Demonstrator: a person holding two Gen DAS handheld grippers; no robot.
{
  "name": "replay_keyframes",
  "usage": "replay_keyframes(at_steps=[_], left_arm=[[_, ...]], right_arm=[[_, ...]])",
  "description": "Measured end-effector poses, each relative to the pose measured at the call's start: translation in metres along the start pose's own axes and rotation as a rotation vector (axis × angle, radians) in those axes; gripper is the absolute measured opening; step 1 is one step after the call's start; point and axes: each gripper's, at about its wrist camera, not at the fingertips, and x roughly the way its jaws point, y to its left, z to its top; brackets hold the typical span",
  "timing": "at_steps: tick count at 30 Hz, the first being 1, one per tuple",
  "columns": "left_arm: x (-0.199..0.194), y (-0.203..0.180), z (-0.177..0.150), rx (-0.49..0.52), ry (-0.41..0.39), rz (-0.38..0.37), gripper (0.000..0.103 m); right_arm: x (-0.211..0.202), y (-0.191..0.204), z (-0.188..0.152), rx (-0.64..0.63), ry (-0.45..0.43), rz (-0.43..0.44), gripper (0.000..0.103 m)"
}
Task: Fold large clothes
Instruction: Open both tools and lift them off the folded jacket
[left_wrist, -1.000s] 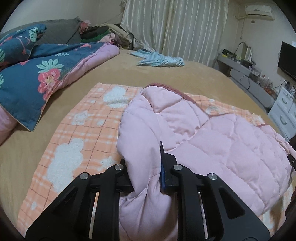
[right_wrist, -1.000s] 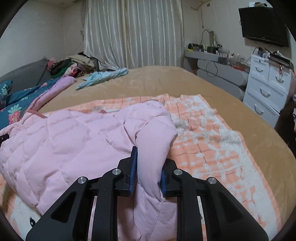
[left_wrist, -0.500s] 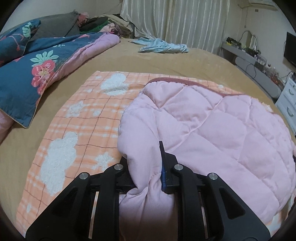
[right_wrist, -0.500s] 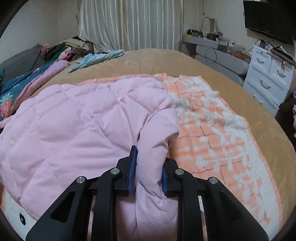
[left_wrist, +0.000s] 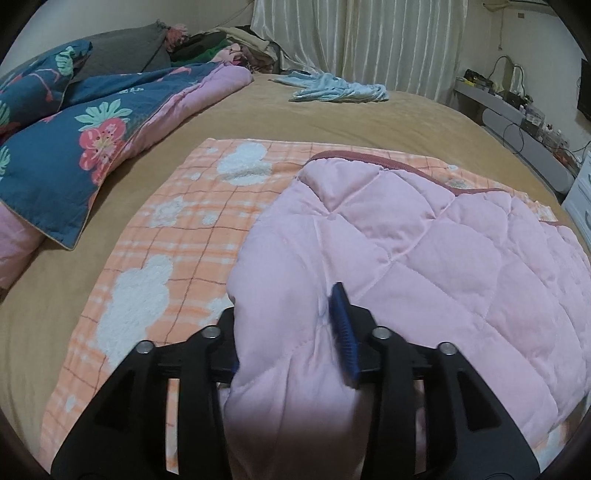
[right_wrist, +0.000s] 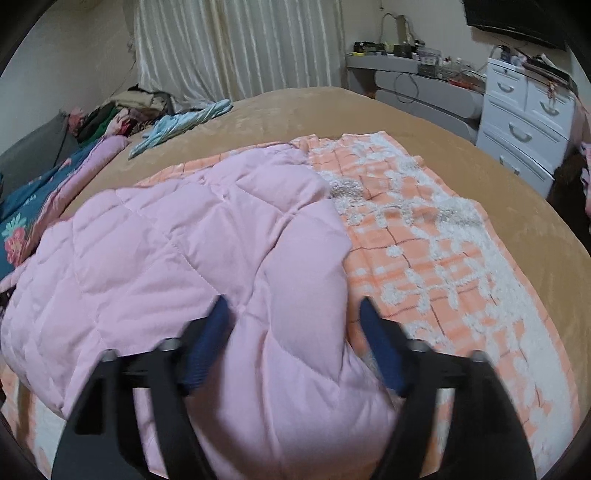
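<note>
Pink quilted padded jacket (left_wrist: 424, 258) spread over an orange-and-white checked towel blanket with fluffy white patches (left_wrist: 155, 280), both lying on a tan plush bedspread (left_wrist: 332, 114). Folded over on itself, with a dark red trimmed edge along the far side in the left wrist view. Near edge bunched up toward both cameras.

Left gripper (left_wrist: 291, 332) low over the jacket's near-left corner, jaws opening, a thick fold of pink fabric between them; blue pad of 1 finger (left_wrist: 345, 332) showing against the cloth, the other finger mostly hidden behind the fold. Cannot tell whether the pads press on the fabric.

Right gripper (right_wrist: 295, 332) at the jacket's near-right edge, jaws opening and standing wide, blurred; pink fold (right_wrist: 295, 369) bulging up between 2 blue pads (right_wrist: 207, 343), the right-hand pad clear of the cloth and over the checked blanket (right_wrist: 443, 258).

Further out: dark blue floral quilt with a pink lining (left_wrist: 74, 140) heaped at the left side of the bed, light blue crumpled garment (left_wrist: 340, 90) lying far back on the bedspread, pile of mixed clothes (left_wrist: 221, 40) near pale pleated curtains (left_wrist: 369, 40). White chest of drawers (right_wrist: 524, 122) and grey shelf with cables and small items (right_wrist: 424, 74) along the right wall.
</note>
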Motion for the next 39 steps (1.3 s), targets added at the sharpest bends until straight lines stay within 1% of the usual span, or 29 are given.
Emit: replay_keyframes(at_steps=[1, 2, 3, 4, 5, 6, 7, 9, 11, 13, 18, 21, 28, 32, 36, 39], left_arm=[[-0.003, 0.001, 0.0, -0.001, -0.003, 0.001, 0.048], [-0.008, 0.001, 0.001, -0.004, -0.009, -0.004, 0.051], [-0.013, 0.001, 0.001, -0.007, -0.015, -0.006, 0.059], [-0.019, 0.001, 0.001, -0.007, -0.023, -0.008, 0.064], [-0.022, 0.0, 0.001, -0.006, -0.027, -0.008, 0.066], [-0.029, 0.0, 0.0, -0.005, -0.035, -0.01, 0.069], [-0.033, 0.0, 0.0, -0.004, -0.039, -0.011, 0.076], [-0.042, -0.001, -0.001, -0.004, -0.048, -0.011, 0.083], [-0.052, -0.001, -0.003, 0.002, -0.055, -0.013, 0.086], [-0.062, -0.001, -0.007, 0.001, -0.06, -0.016, 0.093], [-0.083, -0.001, -0.015, 0.004, -0.067, -0.022, 0.094], [-0.096, -0.001, -0.021, 0.006, -0.069, -0.032, 0.094], [-0.125, 0.003, -0.033, -0.024, -0.069, -0.075, 0.094], [-0.137, 0.007, -0.043, -0.046, -0.06, -0.089, 0.094], [-0.145, 0.011, -0.057, -0.057, -0.056, -0.083, 0.094], [-0.155, 0.016, -0.066, -0.073, -0.076, -0.083, 0.094]], right_arm=[[-0.003, -0.001, 0.0, 0.008, -0.001, 0.01, 0.078], [-0.005, 0.0, 0.0, 0.01, -0.001, 0.016, 0.08], [-0.009, 0.001, -0.001, 0.012, -0.007, 0.022, 0.086], [-0.015, 0.001, -0.001, 0.013, -0.023, 0.024, 0.09], [-0.019, 0.002, -0.001, 0.011, -0.031, 0.025, 0.091], [-0.024, 0.003, -0.001, 0.007, -0.04, 0.028, 0.093], [-0.028, 0.004, -0.001, 0.004, -0.047, 0.029, 0.096], [-0.041, 0.006, -0.003, -0.003, -0.074, 0.029, 0.097], [-0.052, 0.007, -0.003, -0.008, -0.092, 0.033, 0.098], [-0.064, 0.007, -0.003, -0.011, -0.115, 0.036, 0.099], [-0.09, 0.013, -0.004, -0.026, -0.171, 0.038, 0.099], [-0.105, 0.015, -0.008, -0.023, -0.193, 0.055, 0.099], [-0.142, 0.022, -0.016, -0.009, -0.245, 0.075, 0.099], [-0.159, 0.024, -0.027, 0.022, -0.251, 0.101, 0.099], [-0.171, 0.027, -0.04, 0.029, -0.245, 0.111, 0.099], [-0.176, 0.03, -0.049, 0.026, -0.235, 0.107, 0.099]])
